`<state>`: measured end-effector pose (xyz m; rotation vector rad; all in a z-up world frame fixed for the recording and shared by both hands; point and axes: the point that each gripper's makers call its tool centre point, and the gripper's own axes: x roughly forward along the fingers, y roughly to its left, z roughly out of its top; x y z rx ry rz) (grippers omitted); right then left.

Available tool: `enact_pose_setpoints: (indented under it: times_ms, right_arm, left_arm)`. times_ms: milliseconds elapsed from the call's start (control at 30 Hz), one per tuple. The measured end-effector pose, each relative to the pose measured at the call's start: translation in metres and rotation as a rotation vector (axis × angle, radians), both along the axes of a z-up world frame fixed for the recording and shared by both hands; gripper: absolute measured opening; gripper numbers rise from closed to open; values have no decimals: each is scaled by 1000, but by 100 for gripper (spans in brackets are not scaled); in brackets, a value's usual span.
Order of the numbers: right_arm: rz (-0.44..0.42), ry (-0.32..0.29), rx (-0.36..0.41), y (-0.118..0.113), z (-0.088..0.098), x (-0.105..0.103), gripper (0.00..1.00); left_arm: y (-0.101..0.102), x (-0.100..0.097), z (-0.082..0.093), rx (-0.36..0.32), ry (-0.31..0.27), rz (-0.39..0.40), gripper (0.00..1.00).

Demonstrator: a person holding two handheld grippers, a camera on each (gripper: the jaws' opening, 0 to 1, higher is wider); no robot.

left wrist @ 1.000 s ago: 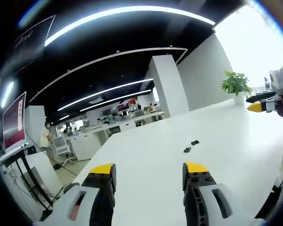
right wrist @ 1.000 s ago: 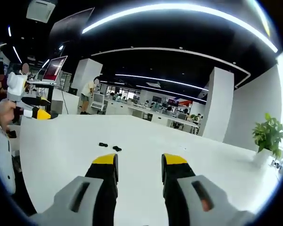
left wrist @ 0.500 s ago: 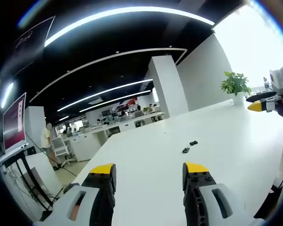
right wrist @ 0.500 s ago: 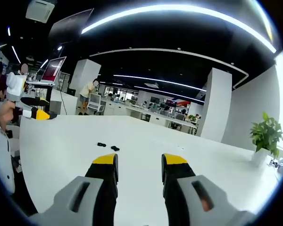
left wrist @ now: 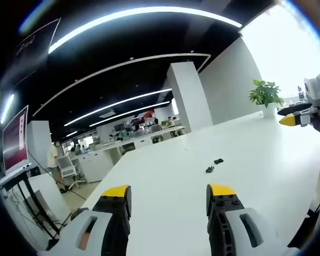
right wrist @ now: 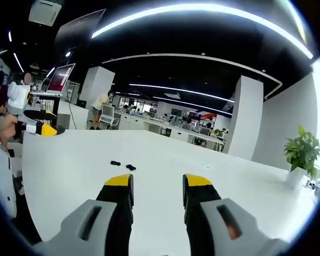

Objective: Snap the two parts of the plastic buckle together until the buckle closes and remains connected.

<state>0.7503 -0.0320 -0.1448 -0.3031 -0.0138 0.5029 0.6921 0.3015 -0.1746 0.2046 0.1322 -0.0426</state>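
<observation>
Almost nothing has moved since a second ago; both cameras have drifted only slightly and the buckle halves lie where they were.

In the left gripper view, my left gripper [left wrist: 168, 192] stands wide and empty above the white table [left wrist: 266, 154]. The two buckle parts [left wrist: 214, 165] lie just beside each other, apart, well ahead. The right gripper [left wrist: 294, 116] hangs at the far right edge.

In the right gripper view, my right gripper [right wrist: 157, 184] is also wide and empty. The buckle parts [right wrist: 122, 165] sit ahead to the left, and the left gripper [right wrist: 38, 125] hovers beyond them.

I judge the approach not yet begun. I should take one half per gripper, by the body, leaving the prongs free.
</observation>
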Motion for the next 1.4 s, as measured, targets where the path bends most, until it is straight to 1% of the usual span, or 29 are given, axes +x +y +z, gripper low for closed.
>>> enact_pose_setpoints:
  times_ms: [133,667,967,1400]
  right_arm:
    - [1,1,-1,0,0,1,37]
    - [4,7,1,1,-1,3,37]
    - [1,0,-1,0,2,3,37]
    - [21,3,-5,7,0,4,37]
  left_arm:
    - [-2,1,-1,3,7,-6,58]
    - [0,3,1,-2,1,-2,58]
    - [4,2,5,-9,-15,7,57]
    - [13,4,6,-20,-31,12,57]
